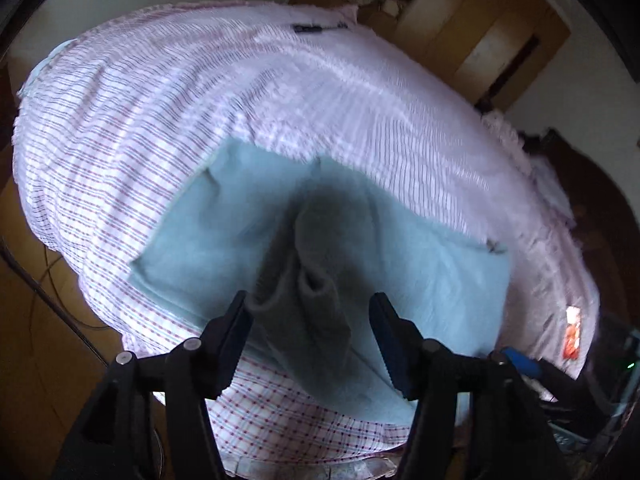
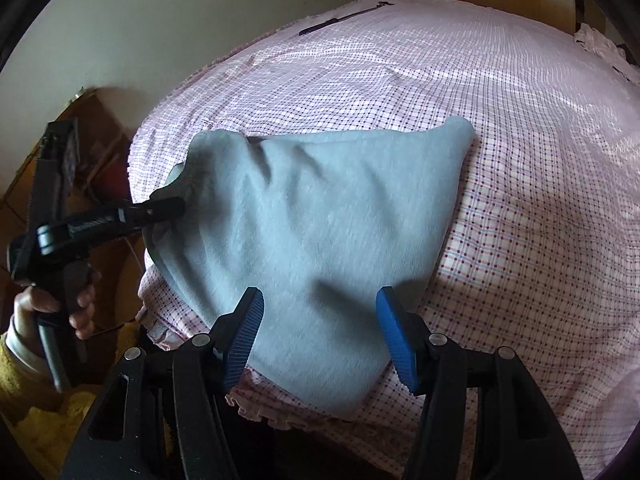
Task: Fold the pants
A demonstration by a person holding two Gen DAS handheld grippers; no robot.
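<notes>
While pants (image 2: 320,240) lie part-folded on checked bedsheet (image 2: 520,160): left gripper (image 2: 168,210) at pants' left edge, grip indeterminate; right gripper (image 2: 320,336) spread wide, empty, over pants' near edge. Step: mid-fold. Next: likely pinch near edge.

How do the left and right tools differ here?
The left tool touches the light blue pants at their bunched edge; the right tool hangs above them, touching nothing. The left's jaws straddle a raised fold; the right's frame flat cloth. Both stand open over the checked bedsheet.
</notes>
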